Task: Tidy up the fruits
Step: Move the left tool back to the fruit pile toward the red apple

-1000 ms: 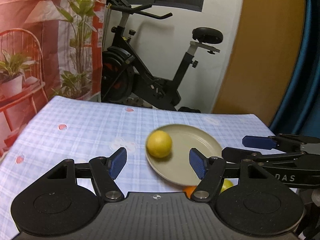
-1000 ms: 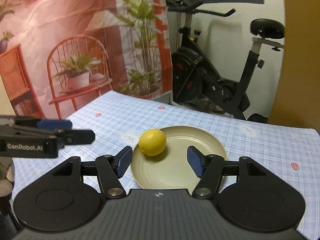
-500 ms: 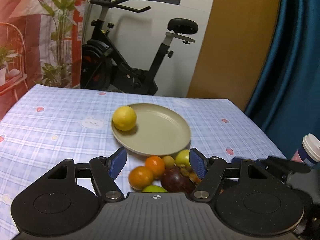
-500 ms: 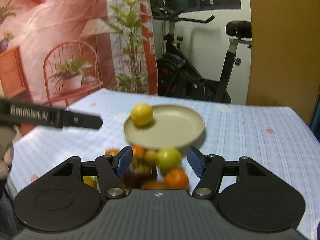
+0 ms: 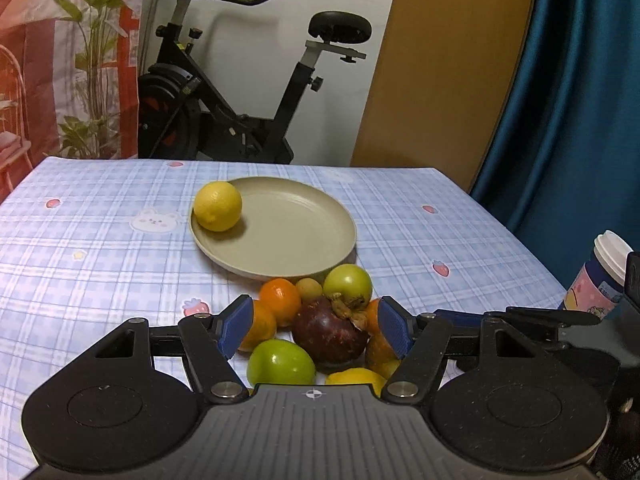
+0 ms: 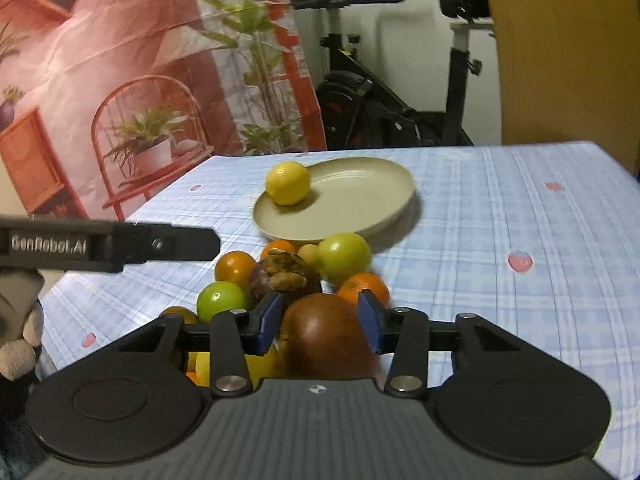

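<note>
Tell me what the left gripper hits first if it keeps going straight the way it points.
Probably the dark purple fruit, which sits in the pile directly between the left gripper's open jaws; depth is hard to judge, so a green fruit beside it might touch first.

Tablecloth: pale blue-white plaid, pink strawberry prints, white bunny face. Plate: plain beige-olive. Lemon on plate: bright yellow. Mangosteen: dark purple, brown calyx. Green fruits: one near plate, one nearest camera, glossy yellow-green. Oranges: deep orange. Small round fruit: tan. Reddish-brown fruit between right gripper pads. Gripper pads: blue; gripper bodies black. Cup: white lid, pink and navy print. Curtain: teal. Backdrop: coral-red, green plant print. Exercise bike: black.
</note>
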A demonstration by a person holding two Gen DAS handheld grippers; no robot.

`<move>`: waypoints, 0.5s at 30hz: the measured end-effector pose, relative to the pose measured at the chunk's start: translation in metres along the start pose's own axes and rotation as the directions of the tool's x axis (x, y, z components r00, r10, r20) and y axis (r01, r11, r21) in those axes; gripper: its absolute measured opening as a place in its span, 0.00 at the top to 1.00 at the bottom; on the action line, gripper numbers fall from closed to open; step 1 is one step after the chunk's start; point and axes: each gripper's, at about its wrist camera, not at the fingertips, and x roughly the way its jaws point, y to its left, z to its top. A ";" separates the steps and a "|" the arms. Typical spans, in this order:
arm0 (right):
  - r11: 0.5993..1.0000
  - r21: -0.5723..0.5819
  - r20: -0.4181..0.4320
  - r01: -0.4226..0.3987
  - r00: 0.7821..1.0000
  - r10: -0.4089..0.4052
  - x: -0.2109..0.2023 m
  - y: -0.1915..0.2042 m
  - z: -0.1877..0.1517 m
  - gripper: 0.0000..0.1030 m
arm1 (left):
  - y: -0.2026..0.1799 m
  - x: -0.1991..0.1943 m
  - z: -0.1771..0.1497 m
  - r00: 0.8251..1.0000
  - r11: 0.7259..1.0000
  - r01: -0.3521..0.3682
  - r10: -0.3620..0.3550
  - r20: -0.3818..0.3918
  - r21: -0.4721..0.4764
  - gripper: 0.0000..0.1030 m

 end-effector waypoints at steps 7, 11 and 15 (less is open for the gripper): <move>0.992 0.122 0.020 -0.017 1.000 0.014 -0.013 -0.025 -0.001 0.63 | -0.008 0.009 -0.004 0.998 0.999 0.050 -0.050 -0.045 0.002 0.32; 0.985 0.172 0.030 -0.007 1.000 0.002 -0.019 -0.036 -0.002 0.63 | -0.017 0.017 -0.006 0.994 0.996 0.079 -0.077 -0.076 0.027 0.39; 0.976 0.218 0.038 -0.005 0.999 -0.003 -0.021 -0.045 -0.003 0.63 | -0.028 0.029 -0.007 0.987 0.991 0.117 -0.110 -0.114 0.059 0.48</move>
